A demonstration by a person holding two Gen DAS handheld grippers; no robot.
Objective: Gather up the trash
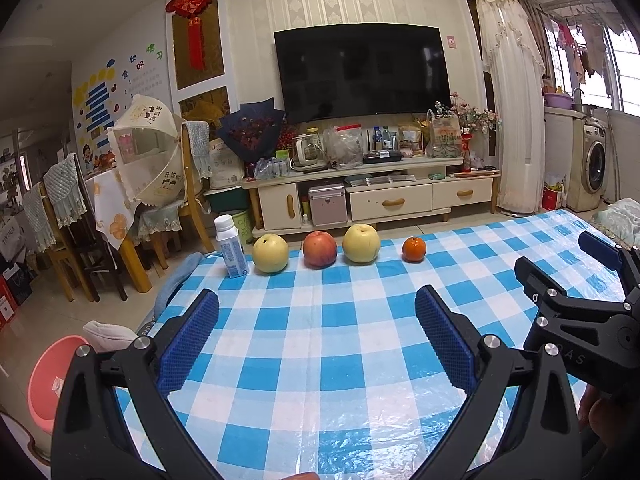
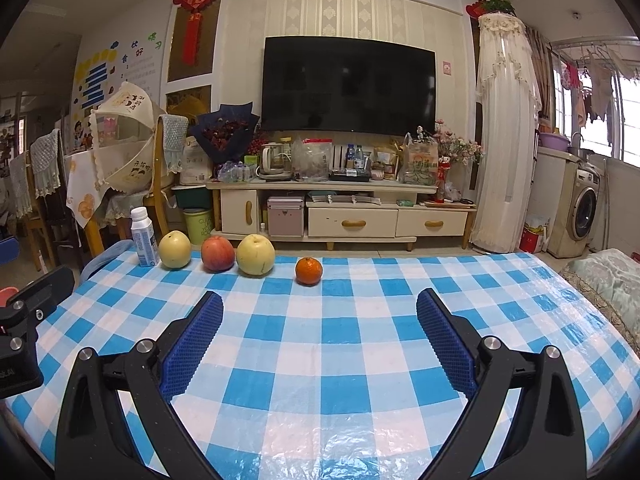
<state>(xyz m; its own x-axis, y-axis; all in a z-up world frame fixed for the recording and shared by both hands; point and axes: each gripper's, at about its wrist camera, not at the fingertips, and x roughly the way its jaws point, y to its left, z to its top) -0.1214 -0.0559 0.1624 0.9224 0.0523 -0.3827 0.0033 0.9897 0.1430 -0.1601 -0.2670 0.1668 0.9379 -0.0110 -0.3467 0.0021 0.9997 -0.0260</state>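
Note:
A small white bottle with a blue label point(image 1: 231, 246) point(image 2: 144, 236) stands upright at the far left edge of the blue-checked table point(image 1: 320, 360) point(image 2: 340, 360). Beside it, in a row to the right, lie a yellow pear point(image 1: 271, 253) point(image 2: 175, 249), a red apple point(image 1: 319, 249) point(image 2: 217, 253), another yellow pear point(image 1: 361, 243) point(image 2: 255, 255) and a small orange point(image 1: 413, 249) point(image 2: 308, 270). My left gripper point(image 1: 316, 312) is open over the near table with nothing between its blue pads. My right gripper point(image 2: 320, 312) is open too, also holding nothing, and shows at the right of the left wrist view point(image 1: 576, 264).
A pink basin point(image 1: 52, 380) sits on the floor left of the table, by a grey cloth. A green bin point(image 2: 198, 224) stands by the TV cabinet point(image 2: 340, 216). Dining chairs point(image 1: 68, 240) and a covered table stand at left, a cushion point(image 2: 608, 280) at right.

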